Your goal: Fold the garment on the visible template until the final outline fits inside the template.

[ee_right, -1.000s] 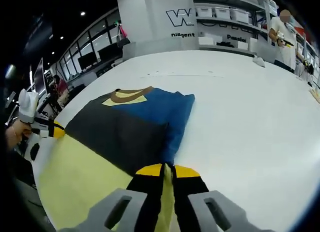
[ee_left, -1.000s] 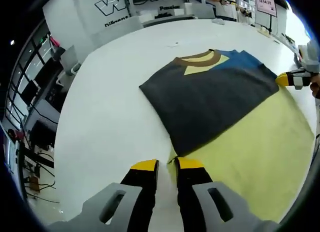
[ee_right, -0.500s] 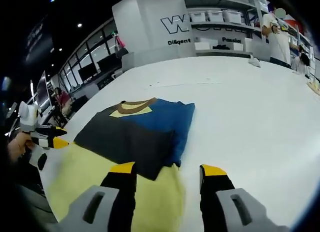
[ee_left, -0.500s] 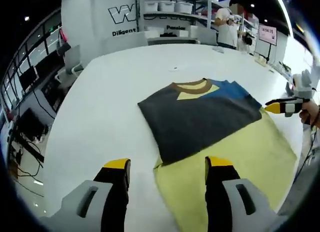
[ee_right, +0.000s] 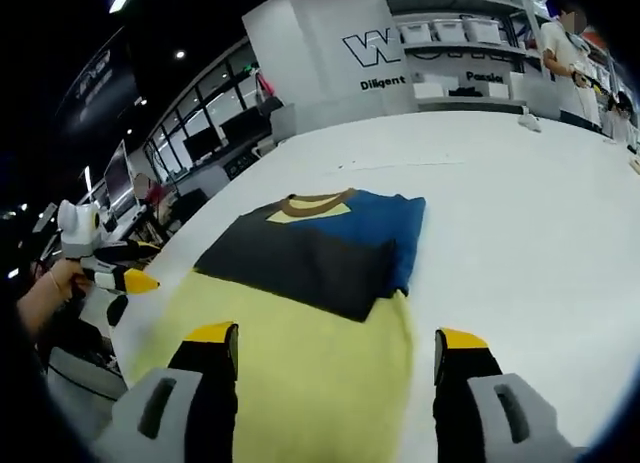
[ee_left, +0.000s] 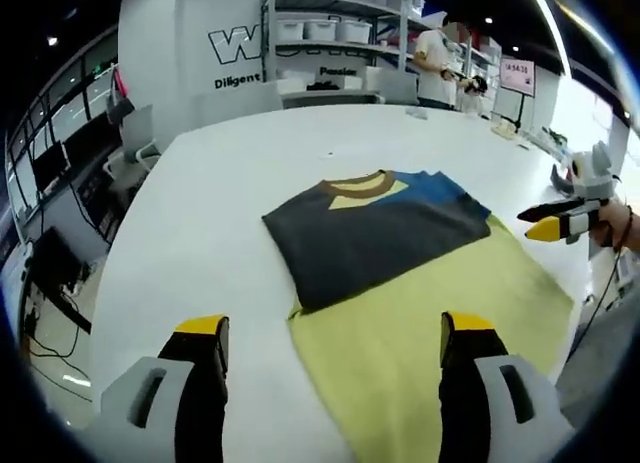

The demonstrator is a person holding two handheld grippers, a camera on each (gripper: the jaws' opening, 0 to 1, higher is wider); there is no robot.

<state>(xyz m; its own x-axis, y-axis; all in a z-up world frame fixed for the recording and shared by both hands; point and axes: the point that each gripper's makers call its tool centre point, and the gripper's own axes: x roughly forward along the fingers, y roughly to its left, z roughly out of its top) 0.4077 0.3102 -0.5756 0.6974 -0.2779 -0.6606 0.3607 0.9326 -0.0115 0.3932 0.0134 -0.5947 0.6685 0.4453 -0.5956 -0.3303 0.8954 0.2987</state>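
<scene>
A folded garment (ee_left: 375, 233), dark grey with a blue side and a brown collar, lies flat on the white table (ee_left: 200, 203). Its near edge overlaps the far end of a pale yellow template sheet (ee_left: 430, 333). My left gripper (ee_left: 333, 328) stands open, back from the garment, over the sheet's near left part. The right gripper (ee_left: 552, 223) shows at the right edge, held by a hand. In the right gripper view the garment (ee_right: 320, 245) lies beyond the yellow sheet (ee_right: 290, 358). My right gripper (ee_right: 335, 338) is open over the sheet, and the left gripper (ee_right: 115, 278) shows far left.
The broad white table (ee_right: 520, 213) stretches beyond and beside the garment. Shelves with bins (ee_left: 320, 28) and a wall with lettering stand at the back. A person (ee_left: 435, 58) stands by the far right end. Chairs and monitors (ee_left: 60, 163) line the left side.
Both grippers opened from shut at the garment's near corners, let go of it and drew back and up. The garment stays flat on the table.
</scene>
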